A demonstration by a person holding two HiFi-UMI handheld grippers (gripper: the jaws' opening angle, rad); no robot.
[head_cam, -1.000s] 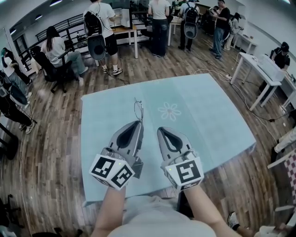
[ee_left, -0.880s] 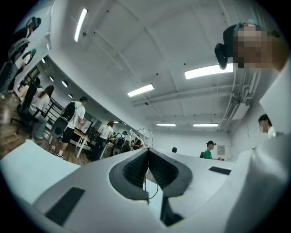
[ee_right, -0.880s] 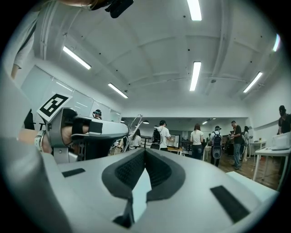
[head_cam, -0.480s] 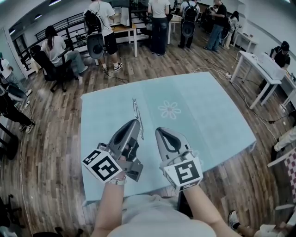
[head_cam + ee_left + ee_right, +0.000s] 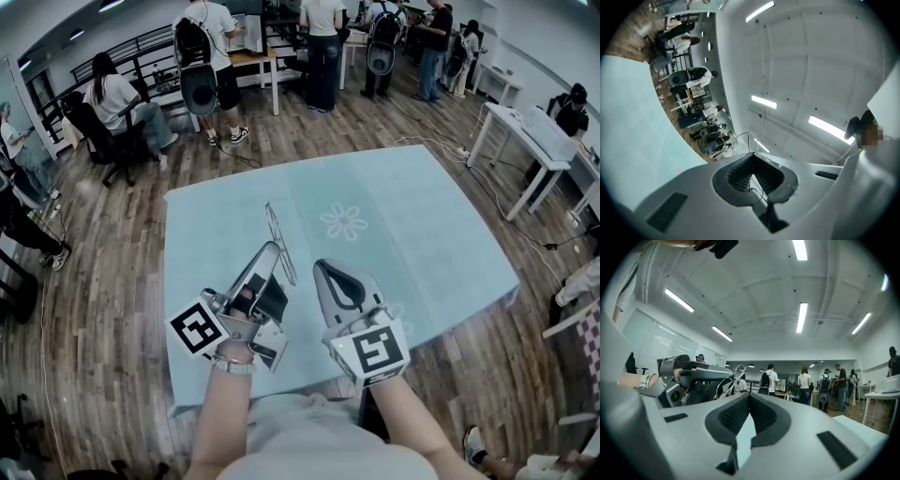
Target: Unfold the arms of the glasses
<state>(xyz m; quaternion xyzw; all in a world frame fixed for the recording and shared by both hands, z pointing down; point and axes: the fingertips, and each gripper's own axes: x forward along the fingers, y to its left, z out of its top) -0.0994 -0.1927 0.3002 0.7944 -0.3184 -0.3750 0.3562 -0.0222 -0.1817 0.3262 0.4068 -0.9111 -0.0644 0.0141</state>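
Observation:
The thin wire-frame glasses [image 5: 277,231] stick out past the tip of my left gripper [image 5: 273,249], which is rolled onto its side above the light-blue table [image 5: 422,234] and shut on them. In the left gripper view the wire of the glasses [image 5: 746,137] runs out from between the closed pads of the left gripper [image 5: 752,155]. My right gripper [image 5: 324,268] hovers just to the right, shut and holding nothing. In the right gripper view its jaws meet at the right gripper tip [image 5: 749,395], with the left gripper [image 5: 696,378] and the glasses [image 5: 736,375] close on the left.
A flower print [image 5: 344,225] marks the table cloth beyond the grippers. Several people stand and sit at desks [image 5: 253,61] at the far end of the room. A white table [image 5: 525,136] stands to the right on the wood floor.
My left gripper has rolled onto its side, its marker cube swinging left, and the glasses have tilted with it. The right gripper has stayed where it was.

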